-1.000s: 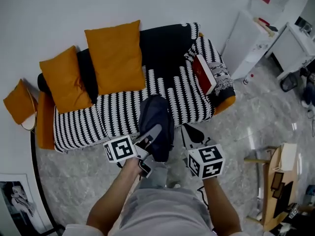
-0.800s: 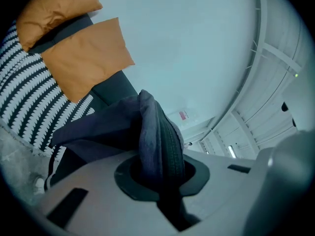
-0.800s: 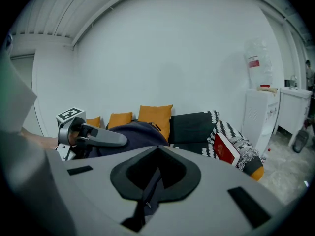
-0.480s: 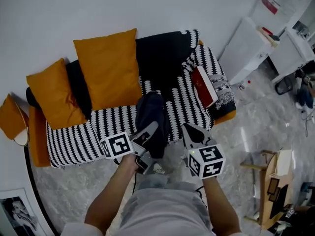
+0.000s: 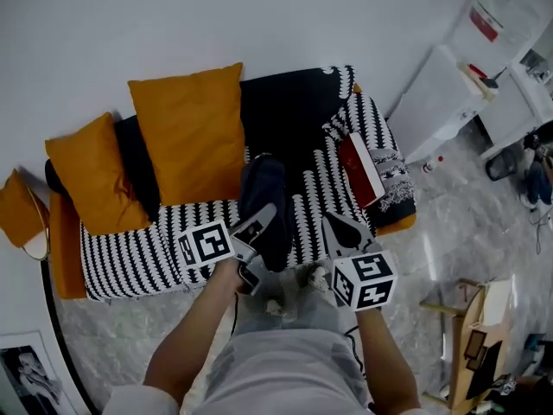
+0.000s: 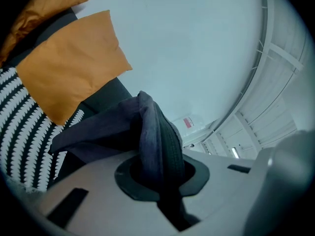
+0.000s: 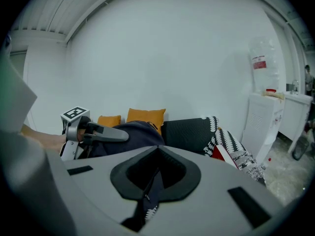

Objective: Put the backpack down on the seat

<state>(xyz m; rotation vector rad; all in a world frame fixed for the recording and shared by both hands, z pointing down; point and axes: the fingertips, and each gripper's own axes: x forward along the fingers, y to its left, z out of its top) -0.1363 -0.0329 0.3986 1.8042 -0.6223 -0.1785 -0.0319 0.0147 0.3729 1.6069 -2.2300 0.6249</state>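
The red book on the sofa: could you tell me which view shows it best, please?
The head view: the red book shows whole, at one end of the sofa. The right gripper view shows only a corner of it; the left gripper view misses it.

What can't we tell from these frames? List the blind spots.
- Whether the backpack touches the seat: in the head view, its own bulk and the left gripper cover its underside.
- Which part of the backpack is pinched: the left gripper view shows only bunched dark fabric between the closed jaws.
- Print on the red book: too small in the head view, and partly cut off by the jaws in the right gripper view.
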